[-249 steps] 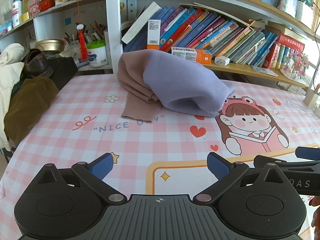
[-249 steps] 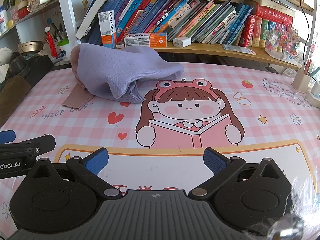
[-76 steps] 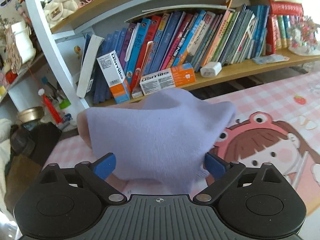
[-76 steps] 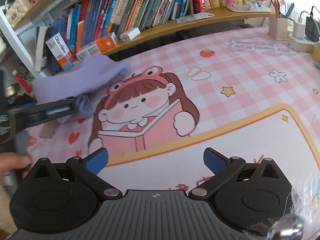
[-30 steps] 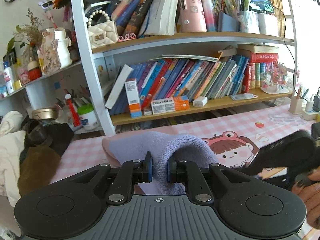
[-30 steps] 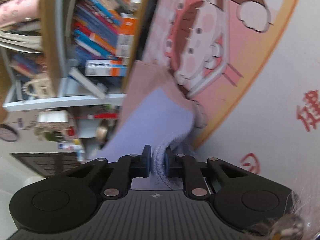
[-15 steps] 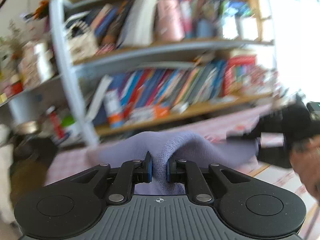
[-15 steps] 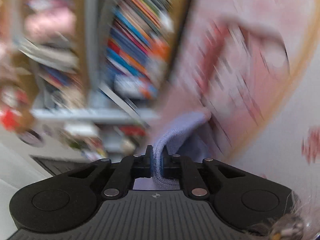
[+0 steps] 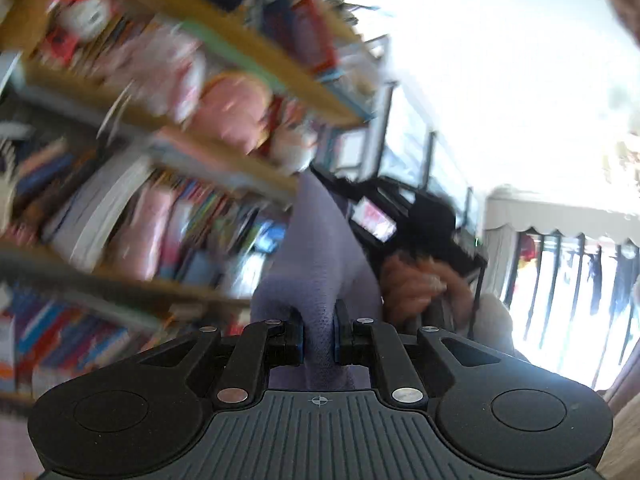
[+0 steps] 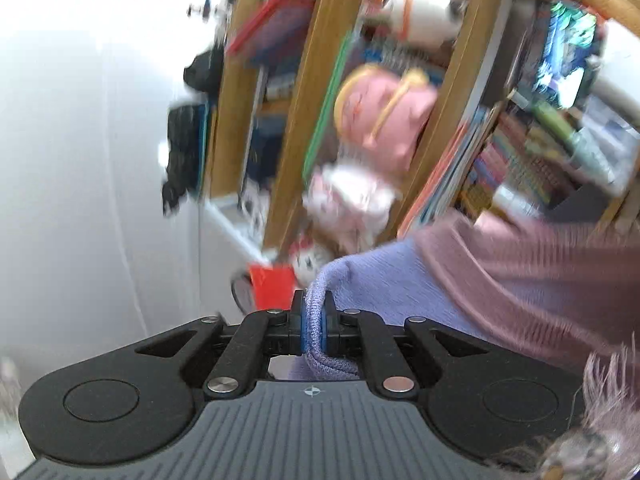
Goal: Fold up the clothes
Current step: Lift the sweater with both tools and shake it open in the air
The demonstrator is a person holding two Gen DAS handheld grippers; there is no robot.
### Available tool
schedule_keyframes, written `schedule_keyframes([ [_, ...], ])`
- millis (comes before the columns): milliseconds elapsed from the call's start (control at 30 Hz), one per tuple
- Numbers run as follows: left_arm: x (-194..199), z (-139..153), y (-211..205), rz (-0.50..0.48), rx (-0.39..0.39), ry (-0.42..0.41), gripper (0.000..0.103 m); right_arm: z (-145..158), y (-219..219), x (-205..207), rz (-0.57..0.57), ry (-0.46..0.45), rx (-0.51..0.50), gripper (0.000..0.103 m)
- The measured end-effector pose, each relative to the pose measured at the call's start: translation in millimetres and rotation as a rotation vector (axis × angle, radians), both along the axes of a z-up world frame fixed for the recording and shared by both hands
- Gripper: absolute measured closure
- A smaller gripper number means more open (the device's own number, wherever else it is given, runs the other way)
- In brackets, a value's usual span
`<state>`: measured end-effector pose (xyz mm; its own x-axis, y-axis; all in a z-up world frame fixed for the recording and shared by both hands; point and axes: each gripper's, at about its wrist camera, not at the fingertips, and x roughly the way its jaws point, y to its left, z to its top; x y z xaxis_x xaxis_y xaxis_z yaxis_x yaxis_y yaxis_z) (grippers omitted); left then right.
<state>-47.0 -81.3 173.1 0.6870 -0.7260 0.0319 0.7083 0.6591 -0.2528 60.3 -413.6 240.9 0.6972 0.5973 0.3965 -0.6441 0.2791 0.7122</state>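
Before the bookshelf [image 9: 168,148], my left tool [image 9: 318,338] is clamped on the purple garment [image 9: 320,256]. Right tool [image 10: 313,326] grips its hem w/ pink fabric [image 10: 540,276] beside.

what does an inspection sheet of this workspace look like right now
surface: nothing seen; both cameras tilt up, off the table
job's things: lilac and pink knit garment lifted in the air, its lilac part stretched between both grippers
clutter: nothing seen on any work surface
grippers: left gripper shut on the lilac fabric; right gripper shut on a lilac hem; a hand holds the right one
cables: nothing seen
surroundings: blurred bookshelf packed with books and pink items; bright window with bars at right
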Motion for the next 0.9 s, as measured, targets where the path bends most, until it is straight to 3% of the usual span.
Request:
schedule_keyframes([
  [100,27.0,-43.1,8.9,0.071,0.072,0.201,0.091,-47.8,32.1,42.8,0.008,0.201,-0.128,0.097],
  [233,59.9,-131.2,16.8,0.165,0.268,0.471,0.091,-150.5,77.6,89.7,-0.009,0.567,-0.278,0.097],
  [300,67.5,-162.5,22.2,0.211,0.365,0.56,0.091,-188.0,102.4,97.0,-0.004,0.683,-0.363,0.097],
  [367,71.0,-181.0,36.6,0.261,0.399,0.615,0.091,-212.5,128.1,102.7,0.028,0.739,-0.405,0.097],
  [467,75.2,-194.3,57.0,0.297,0.391,0.678,0.091,-221.8,166.3,108.5,0.077,0.747,-0.451,0.097],
  [667,77.8,-205.2,73.0,0.326,0.372,0.736,0.091,-224.8,239.2,116.5,0.125,0.687,-0.689,0.094],
  [767,82.5,-211.0,79.6,0.34,0.354,0.762,0.09,-223.2,242.8,103.7,0.135,0.687,-0.748,0.082],
  [833,81.3,-214.0,80.8,0.345,0.349,0.768,0.09,-220.4,230.5,89.6,0.134,0.68,-0.761,0.065],
  [900,82.2,-216.1,79.9,0.349,0.347,0.768,0.09,-217.2,216.4,74.6,0.12,0.667,-0.768,0.064],
])
